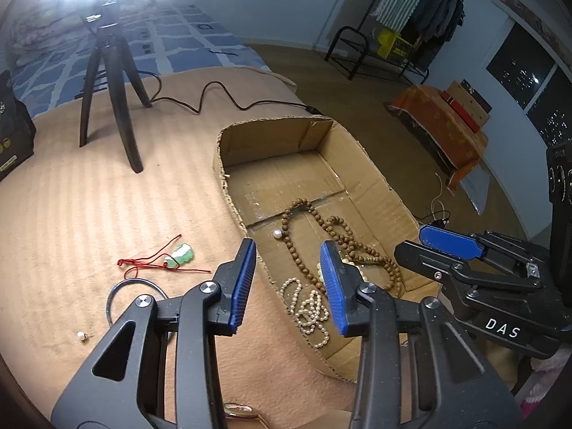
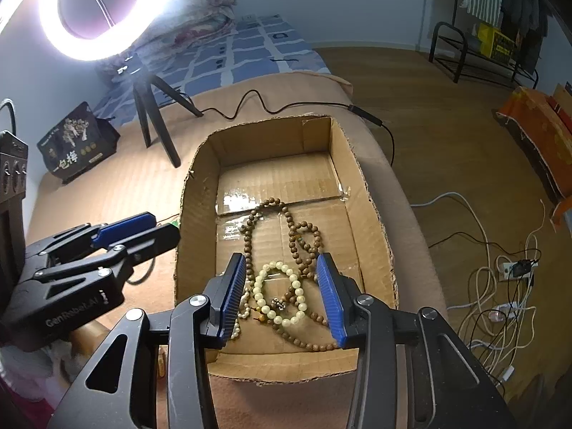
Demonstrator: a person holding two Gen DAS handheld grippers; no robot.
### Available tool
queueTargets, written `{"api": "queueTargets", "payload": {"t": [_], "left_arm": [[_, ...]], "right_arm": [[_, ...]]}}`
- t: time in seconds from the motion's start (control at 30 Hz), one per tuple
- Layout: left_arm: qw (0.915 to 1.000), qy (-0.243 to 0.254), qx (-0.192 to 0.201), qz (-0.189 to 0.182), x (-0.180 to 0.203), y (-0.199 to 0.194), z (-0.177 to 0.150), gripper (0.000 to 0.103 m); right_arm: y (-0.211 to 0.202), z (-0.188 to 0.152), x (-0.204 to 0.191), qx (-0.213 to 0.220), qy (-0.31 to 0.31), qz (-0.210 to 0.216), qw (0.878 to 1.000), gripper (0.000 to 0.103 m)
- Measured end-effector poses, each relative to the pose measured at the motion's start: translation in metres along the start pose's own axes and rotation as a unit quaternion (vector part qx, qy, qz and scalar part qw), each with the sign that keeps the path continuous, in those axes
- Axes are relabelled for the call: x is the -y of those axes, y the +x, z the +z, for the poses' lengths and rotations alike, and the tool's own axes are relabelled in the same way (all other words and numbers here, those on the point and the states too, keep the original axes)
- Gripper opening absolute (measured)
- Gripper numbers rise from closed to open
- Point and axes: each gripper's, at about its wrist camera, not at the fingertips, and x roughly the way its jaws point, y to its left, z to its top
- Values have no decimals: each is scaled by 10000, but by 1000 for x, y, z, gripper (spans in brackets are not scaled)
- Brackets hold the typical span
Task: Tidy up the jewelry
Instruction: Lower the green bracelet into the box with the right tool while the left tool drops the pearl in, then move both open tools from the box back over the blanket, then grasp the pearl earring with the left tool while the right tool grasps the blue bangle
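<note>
An open cardboard box (image 1: 371, 178) (image 2: 200, 193) lies on the tan blanket. It holds a long brown bead necklace (image 1: 339, 236) (image 2: 296, 232), a cream bead bracelet (image 2: 282, 293), a small pearl strand (image 1: 311, 307) and a loose pearl (image 1: 277, 234). On the blanket left of the box lie a green pendant on red cord (image 1: 180, 254), a metal bangle (image 1: 114, 293) and a pearl earring (image 1: 83, 336). My left gripper (image 1: 291, 282) is open and empty over the box's near left wall. My right gripper (image 2: 284, 293) is open and empty above the cream bracelet.
A black tripod (image 1: 111, 82) with a ring light (image 2: 107, 10) stands at the back with its cable (image 1: 214, 96) trailing past the box. A black printed bag (image 2: 77, 143) stands at the left. Cables and a power strip (image 2: 514, 271) lie on the wooden floor to the right.
</note>
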Motion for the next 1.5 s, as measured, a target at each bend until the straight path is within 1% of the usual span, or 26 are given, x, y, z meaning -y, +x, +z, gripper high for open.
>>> {"api": "queueTargets", "payload": {"t": [0.17, 0.33, 0.4, 0.47, 0.57, 0.67, 0.83, 1.07, 1.17, 1.3, 1.4, 1.5], "left_arm": [[10000, -19, 39, 69, -5, -8, -1, 38], [9998, -50, 109, 138, -16, -22, -2, 38], [9997, -109, 153, 175, -25, -28, -4, 38], [9994, -207, 205, 211, -37, -36, -7, 38], [9988, -283, 257, 308, -54, -47, -11, 38], [9976, -359, 278, 521, -74, -59, -19, 38], [9954, -678, 192, 649, -112, -73, -36, 38], [9925, -846, 45, 882, -149, -82, -63, 38], [9917, -896, -5, 923, -160, -86, -73, 38], [9913, -921, -74, 940, -170, -87, -83, 38], [9915, -863, -115, 963, -173, -86, -88, 38], [9927, -774, -148, 911, -172, -83, -92, 38]], "right_arm": [[-1, -1, -4, 7, -38, -7, 10000, 41], [-6, -2, -9, 100, -21, 128, 9999, 55], [-9, -2, -11, 149, -18, 212, 9997, 67], [-11, -2, -15, 211, -42, 305, 9993, 69], [-13, -2, -23, 247, -126, 401, 9988, 69], [-15, -3, -31, 302, -228, 457, 9982, 70], [-16, -5, -48, 325, -410, 591, 9969, 70], [-16, -8, -77, 241, -669, 838, 9939, 70], [-14, -10, -90, 171, -755, 993, 9920, 70], [-10, -13, -105, 91, -893, 1091, 9900, 70], [-3, -14, -118, -50, -996, 1210, 9876, 70], [6, -12, -128, -159, -1042, 1290, 9860, 70]]}}
